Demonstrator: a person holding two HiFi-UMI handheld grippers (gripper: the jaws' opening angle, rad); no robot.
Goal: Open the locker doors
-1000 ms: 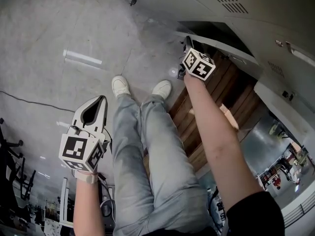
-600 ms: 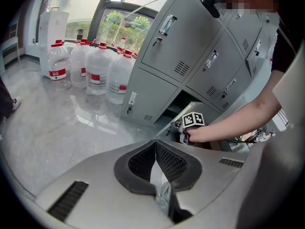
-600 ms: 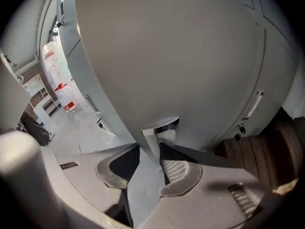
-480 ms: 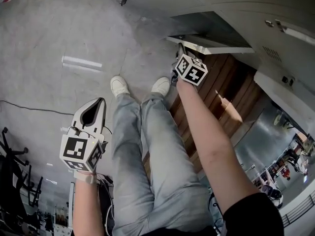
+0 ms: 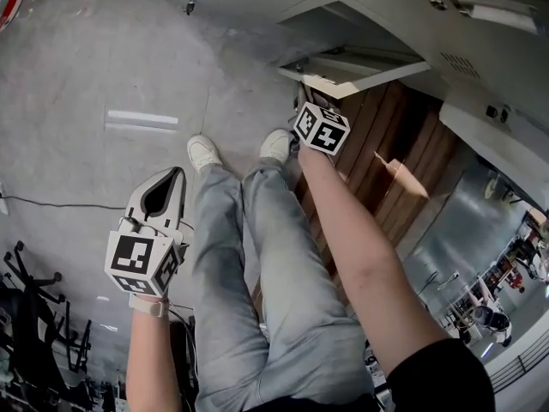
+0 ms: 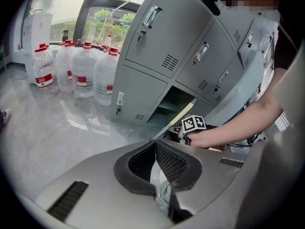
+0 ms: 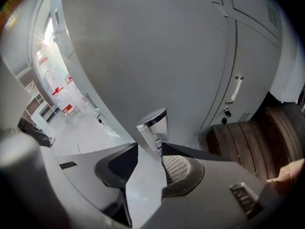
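Hanging at the left above the pale concrete floor [image 5: 94, 67], the left gripper [image 5: 168, 177] is carrying nothing: its dark ribbed pads are meeting tip to tip, and it is playing no part in the work. Moving rightward past the person's jeans-clad legs [image 5: 257, 256], the right gripper [image 7: 150, 149] is reaching down to the bottom row of the grey steel locker bank [image 5: 403, 7]. There it is straddling the free edge of the grey metal locker door [image 5: 360, 69], just below its chrome handle [image 7: 155, 123]. Its jaws are standing about half apart and have just been opening, with the door panel running between them and the pads apparently lying against it on both sides. The door is standing partly swung out from its dark compartment, so the pulling-open step looks to be under way. The next move is probably calling for carrying that edge further round its hinge arc, then letting go and seeking a closed neighbouring door [image 7: 248, 70].
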